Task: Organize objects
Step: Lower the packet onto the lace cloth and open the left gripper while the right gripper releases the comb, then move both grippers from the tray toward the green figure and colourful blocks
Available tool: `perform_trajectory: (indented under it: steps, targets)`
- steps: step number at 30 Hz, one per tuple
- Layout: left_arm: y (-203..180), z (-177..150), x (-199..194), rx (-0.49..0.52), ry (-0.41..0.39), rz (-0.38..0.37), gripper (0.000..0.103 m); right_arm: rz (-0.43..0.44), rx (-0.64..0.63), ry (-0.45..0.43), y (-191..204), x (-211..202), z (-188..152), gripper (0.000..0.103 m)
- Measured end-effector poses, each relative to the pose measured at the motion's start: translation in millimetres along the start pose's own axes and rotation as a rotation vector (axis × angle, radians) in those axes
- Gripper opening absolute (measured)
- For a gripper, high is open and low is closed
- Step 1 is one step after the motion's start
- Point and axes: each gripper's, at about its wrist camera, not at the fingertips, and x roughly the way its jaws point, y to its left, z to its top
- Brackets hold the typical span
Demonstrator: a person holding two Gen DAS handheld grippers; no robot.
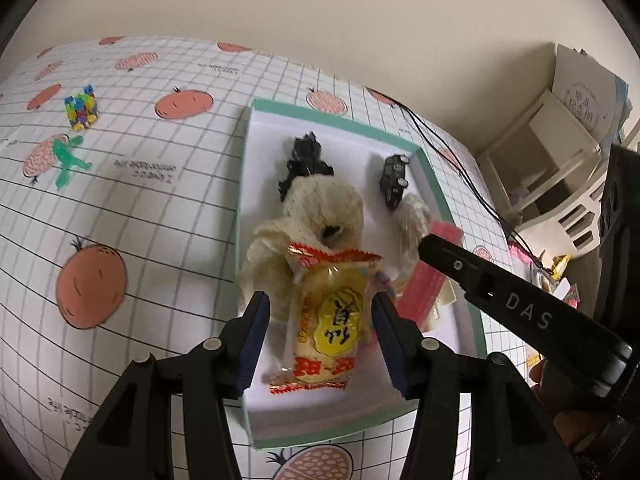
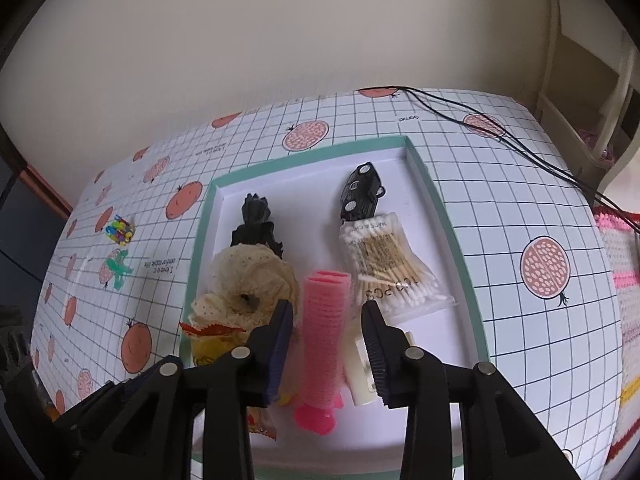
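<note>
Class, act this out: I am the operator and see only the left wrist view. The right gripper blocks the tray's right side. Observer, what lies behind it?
Observer: A clear bag of cotton swabs, lying just nearer than the toy car.
Operator: Is the pink roller gripped yet?
Observer: No. The right gripper is open, and the roller lies between its fingers with a gap on each side.
Operator: Anything else beside the roller?
Observer: A white tube-like item lies along its right side, partly hidden by a finger.
</note>
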Motion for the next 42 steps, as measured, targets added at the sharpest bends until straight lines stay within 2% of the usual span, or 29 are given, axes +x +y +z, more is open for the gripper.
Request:
perform_trajectory:
  steps: [7,25,28,33,37,42]
  targets:
    - [16.4,9.7,-9.7,-0.068,-0.060,0.019,0.054,-0.011,-0.001,0.001,-0.2,0.1,-2.2,0.039]
    - [83.7,24.3,-38.4,-0.221,-0.121,0.108,0.054,-0.029,-0.031,-0.003,14.0,-2.1,-7.1,0.039]
    - [92.3,26.3,-42.7,-0.236,-0.131,0.126,0.062,-0.030,-0.039,-0.006,18.3,-2.0,-7.9,0.043]
    - [104.5,29.0,-48.2,-0.247,-0.150,0.160,0.065,-0.017,-0.038,-0.011,23.9,-1.4,-7.8,0.045]
    - [115.0,29.1,-51.4,-0.274,-0.155,0.196,0.078,-0.013,-0.056,-0.015,33.2,-0.4,-7.8,0.046]
    - [131.2,27.9,-54.6,-0.321,-0.153,0.234,0.079,-0.003,-0.069,-0.012,40.3,2.0,-8.6,0.046]
